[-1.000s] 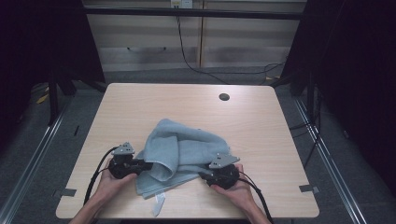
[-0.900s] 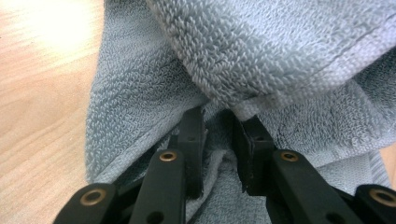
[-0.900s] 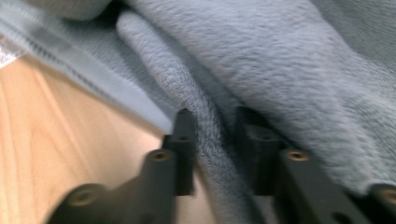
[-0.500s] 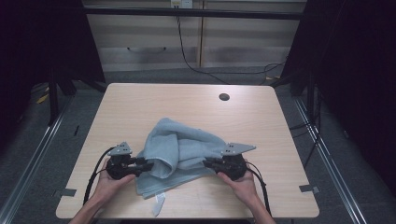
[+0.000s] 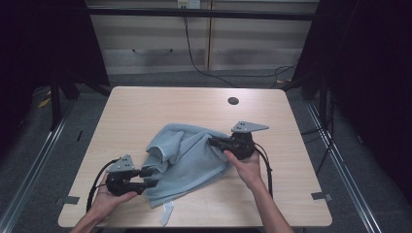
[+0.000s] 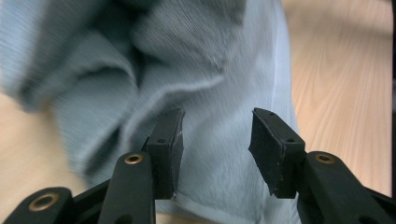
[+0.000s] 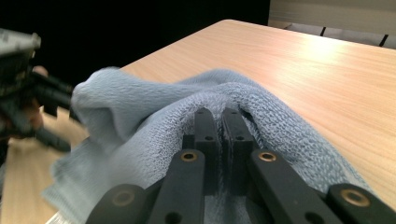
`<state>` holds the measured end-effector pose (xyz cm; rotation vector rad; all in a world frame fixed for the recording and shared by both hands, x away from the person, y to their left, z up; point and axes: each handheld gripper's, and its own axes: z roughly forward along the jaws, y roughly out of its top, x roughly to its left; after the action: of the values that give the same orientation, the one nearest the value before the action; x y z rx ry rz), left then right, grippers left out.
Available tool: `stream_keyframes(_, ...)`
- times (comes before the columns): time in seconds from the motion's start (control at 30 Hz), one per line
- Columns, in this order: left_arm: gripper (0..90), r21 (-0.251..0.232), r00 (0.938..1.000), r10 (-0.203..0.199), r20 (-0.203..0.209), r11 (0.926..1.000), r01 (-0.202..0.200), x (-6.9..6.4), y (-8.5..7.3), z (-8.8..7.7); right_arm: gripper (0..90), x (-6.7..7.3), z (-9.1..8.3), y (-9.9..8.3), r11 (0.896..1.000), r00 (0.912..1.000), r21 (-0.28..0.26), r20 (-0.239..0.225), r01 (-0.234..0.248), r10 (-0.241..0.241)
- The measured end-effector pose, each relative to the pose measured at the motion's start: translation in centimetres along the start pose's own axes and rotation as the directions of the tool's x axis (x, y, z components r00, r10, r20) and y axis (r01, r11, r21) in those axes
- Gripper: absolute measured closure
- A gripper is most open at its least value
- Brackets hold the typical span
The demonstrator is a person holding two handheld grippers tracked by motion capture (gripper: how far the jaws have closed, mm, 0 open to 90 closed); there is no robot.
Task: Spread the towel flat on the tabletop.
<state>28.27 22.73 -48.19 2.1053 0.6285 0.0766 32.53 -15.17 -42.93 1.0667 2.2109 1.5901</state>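
A crumpled light blue towel [image 5: 187, 155] lies in the middle of the wooden table [image 5: 145, 107]. My right gripper [image 5: 216, 142] is raised at the towel's right side, jaws shut on a fold of the cloth. In the right gripper view the two jaws [image 7: 222, 116] stand pressed together with towel [image 7: 154, 98] bunched around them. My left gripper [image 5: 150, 177] sits low at the towel's near left edge. Its jaws [image 6: 215, 149] have just been opening and stand apart, the towel [image 6: 187, 60] lying beyond and under them without being pinched.
A dark round hole [image 5: 233, 101] is set in the table's far side. The towel's white label [image 5: 166, 213] hangs toward the near edge. Bare wood surrounds the towel on every side. Pale cabinets and a hanging cable [image 5: 192, 53] stand behind the table.
The right gripper has closed on the towel's right edge and lifted it up and away from the person, pulling the cloth along. The left gripper's jaws have spread apart at the left edge.
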Motion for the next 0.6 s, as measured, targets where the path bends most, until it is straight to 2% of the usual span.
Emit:
stream_keyframes(0.03, 54.0, 0.024, 0.9999, 0.010, 0.007, 0.9997, -0.010, 0.0, -0.1, 0.3, 86.8, 0.0, 0.0, 0.0, 1.000, 1.0000, 0.000, 0.000, 0.000, 0.000)
stream_keyframes(0.07, 51.7, 0.070, 0.9994, 0.031, 0.016, 0.9970, -0.032, -0.1, -0.4, 1.1, 86.8, -0.4, 0.6, -0.2, 1.000, 0.9999, 0.013, 0.007, -0.010, 0.010)
stream_keyframes(0.1, 49.5, 0.070, 0.9994, 0.031, 0.016, 0.9970, -0.032, -0.1, -0.4, 1.1, 86.8, -0.7, 0.9, -0.4, 1.000, 0.9998, 0.020, 0.007, -0.018, 0.017)
stream_keyframes(0.13, 49.5, 0.094, 0.9993, 0.033, 0.018, 0.9950, -0.035, -0.2, -0.5, 1.3, 86.8, -0.7, 0.9, -0.4, 1.000, 0.9998, 0.020, 0.007, -0.018, 0.017)
stream_keyframes(0.2, 42.3, 0.095, 0.9992, 0.031, 0.025, 0.9949, -0.033, -0.3, -0.5, 1.6, 86.8, -1.6, 1.5, -0.9, 0.999, 0.9990, 0.033, 0.020, -0.042, 0.041)
stream_keyframes(0.27, 40.2, 0.118, 0.9987, 0.043, 0.028, 0.9920, -0.047, -0.4, -0.6, 1.9, 86.7, -1.9, 1.7, -1.1, 0.998, 0.9983, 0.038, 0.027, -0.053, 0.052)
stream_keyframes(0.3, 35.3, 0.125, 0.9983, 0.049, 0.030, 0.9908, -0.053, -0.5, -0.7, 2.1, 86.7, -2.5, 2.1, -1.6, 0.996, 0.9971, 0.048, 0.035, -0.069, 0.067)
stream_keyframes(0.37, 35.3, 0.106, 0.9988, 0.041, 0.027, 0.9934, -0.044, -0.6, -0.8, 2.2, 86.7, -2.9, 2.4, -2.2, 0.995, 0.9959, 0.059, 0.044, -0.081, 0.079)
stream_keyframes(0.4, 36.0, 0.106, 0.9988, 0.041, 0.027, 0.9934, -0.044, -0.6, -0.8, 2.2, 86.6, -3.1, 2.5, -2.5, 0.994, 0.9951, 0.065, 0.047, -0.090, 0.087)
stream_keyframes(0.43, 40.5, 0.099, 0.9979, 0.065, -0.002, 0.9930, -0.065, -0.7, -1.0, 2.2, 86.6, -3.2, 2.6, -2.8, 0.993, 0.9946, 0.071, 0.050, -0.094, 0.091)
stream_keyframes(0.57, 63.5, 0.097, 0.9962, 0.080, -0.033, 0.9923, -0.077, -0.6, -1.0, 2.2, 86.5, -3.7, 2.7, -4.1, 0.989, 0.9925, 0.094, 0.061, -0.111, 0.106)
stream_keyframes(0.6, 63.5, 0.098, 0.9957, 0.086, -0.035, 0.9918, -0.082, -0.6, -1.0, 2.2, 86.5, -3.7, 2.7, -4.1, 0.989, 0.9925, 0.094, 0.061, -0.111, 0.106)
